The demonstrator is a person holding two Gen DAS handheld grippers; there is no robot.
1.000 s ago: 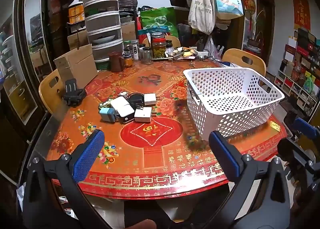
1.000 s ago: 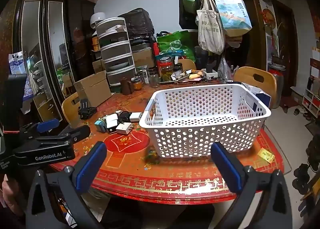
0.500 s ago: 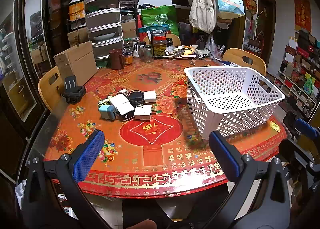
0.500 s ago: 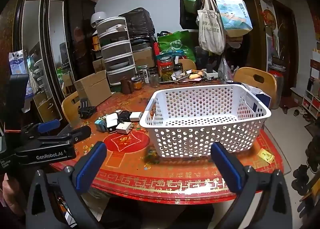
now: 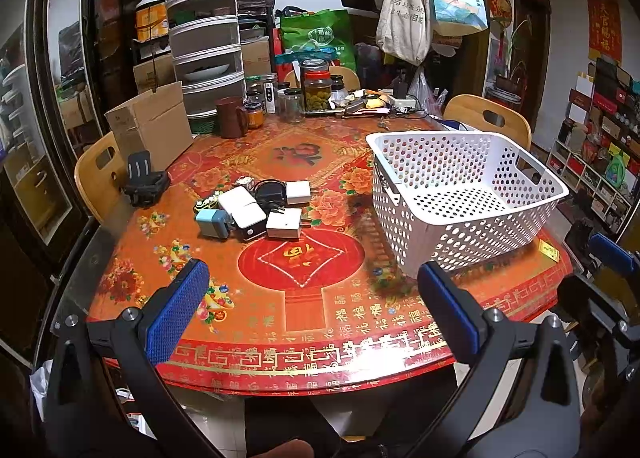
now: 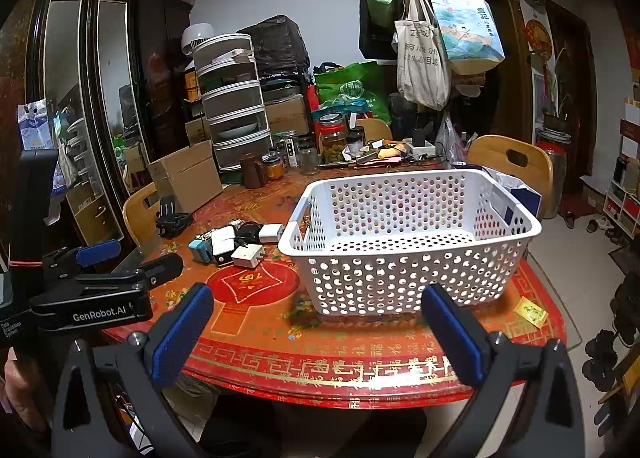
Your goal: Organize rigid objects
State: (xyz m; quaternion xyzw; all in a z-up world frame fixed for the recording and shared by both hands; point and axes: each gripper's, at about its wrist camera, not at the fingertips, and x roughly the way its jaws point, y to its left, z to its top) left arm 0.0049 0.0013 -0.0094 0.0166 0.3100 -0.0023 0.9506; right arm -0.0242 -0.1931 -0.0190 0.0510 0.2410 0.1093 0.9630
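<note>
A pile of small chargers and plugs lies left of centre on the red table: a white adapter [image 5: 284, 222], a light blue one [image 5: 211, 222], a white power bank [image 5: 242, 206] and a black one; the pile also shows in the right wrist view [image 6: 228, 244]. An empty white perforated basket [image 5: 460, 161] [image 6: 408, 270] stands at the right. My left gripper [image 5: 312, 308] is open and empty above the table's near edge. My right gripper [image 6: 316, 332] is open and empty in front of the basket.
A black clip holder [image 5: 146, 183] sits at the table's left edge beside a cardboard box [image 5: 152, 125]. Jars, a brown mug [image 5: 231, 117] and stacked drawers [image 5: 206, 45] crowd the back. Wooden chairs stand left and right. A yellow card [image 6: 530, 312] lies near the basket.
Both grippers have stayed open and nearly still; the left wrist view has drifted slightly, the table and objects have not moved.
</note>
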